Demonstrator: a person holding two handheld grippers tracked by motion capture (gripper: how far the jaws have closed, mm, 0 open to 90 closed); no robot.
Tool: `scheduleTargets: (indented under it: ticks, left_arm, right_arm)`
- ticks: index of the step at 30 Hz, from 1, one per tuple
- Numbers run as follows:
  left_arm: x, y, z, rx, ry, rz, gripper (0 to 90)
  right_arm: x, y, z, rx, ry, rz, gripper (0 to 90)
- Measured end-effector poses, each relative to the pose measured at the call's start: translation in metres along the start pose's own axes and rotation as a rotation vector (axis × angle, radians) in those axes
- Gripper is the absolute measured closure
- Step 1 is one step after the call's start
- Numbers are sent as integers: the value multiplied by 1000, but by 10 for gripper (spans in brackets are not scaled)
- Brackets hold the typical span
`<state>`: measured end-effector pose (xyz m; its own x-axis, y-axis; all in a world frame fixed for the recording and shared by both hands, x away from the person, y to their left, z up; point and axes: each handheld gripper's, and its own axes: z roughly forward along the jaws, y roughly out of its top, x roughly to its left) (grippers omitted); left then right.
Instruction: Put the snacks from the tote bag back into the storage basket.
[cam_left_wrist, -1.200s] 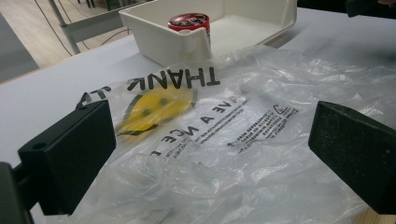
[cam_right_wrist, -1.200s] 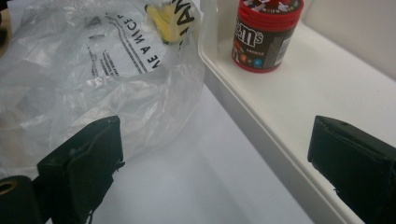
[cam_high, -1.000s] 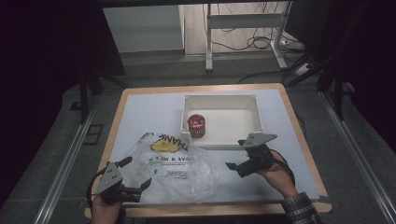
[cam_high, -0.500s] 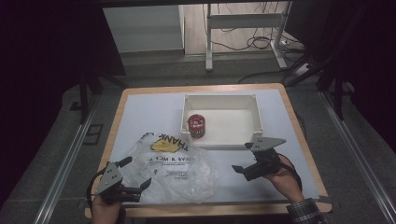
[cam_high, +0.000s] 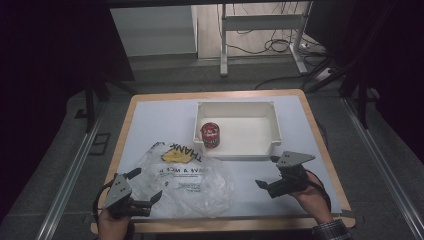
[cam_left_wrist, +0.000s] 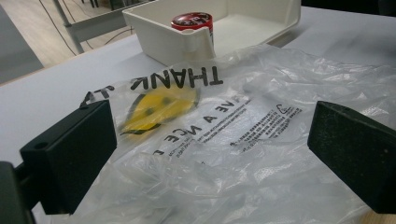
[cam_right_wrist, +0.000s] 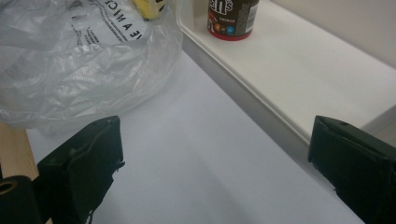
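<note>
- Plastic bag (cam_high: 187, 182) lies crumpled and flat on the desk (cam_high: 150, 120), near-left part, just in front of the white bin (cam_high: 274, 125); its far edge touches or almost touches the bin's near wall, can't tell which.
- Bag print: "THANK", a yellow smiley (cam_left_wrist: 156, 105), smaller lines of text. Mouth of the bag is not clearly findable in any view.
- Red can (cam_high: 210, 135) stands upright inside the bin, at its near-left corner. Rest of the bin looks bare.
- Left gripper (cam_high: 142, 187) sits at the bag's near-left edge, fingers (cam_left_wrist: 70, 154) spread wide, film lying between and ahead of them, nothing pinched.
- Right gripper (cam_high: 267, 172) is over bare desk, right of the bag and just in front of the bin; fingers (cam_right_wrist: 84, 163) spread, holding nothing, apart from both bag and can.
- Judgement: likely bagging job, can goes into the bag. Nothing done so far: bag not gripped, not opened, can untouched in the bin.
- Left to do, as I read it: left gripper pinches a bag edge and lifts it open, right one picks the can from the bin, drops it in.
- Progress: at the very start, approach stage only.
</note>
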<state>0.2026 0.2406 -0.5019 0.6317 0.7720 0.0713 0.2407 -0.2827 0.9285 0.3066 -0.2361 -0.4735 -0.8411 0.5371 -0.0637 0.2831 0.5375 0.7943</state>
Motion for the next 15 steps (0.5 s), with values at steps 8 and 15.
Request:
scheduleTargets:
  ticks: [8, 15]
  left_arm:
    - [0, 0, -1, -4, 10, -3, 12]
    - [1, 0, -2, -9, 13, -6, 12]
  right_arm:
    - [0, -7, -8, -11, -17, 13, 37]
    - [-2, -14, -16, -18, -31, 35, 37]
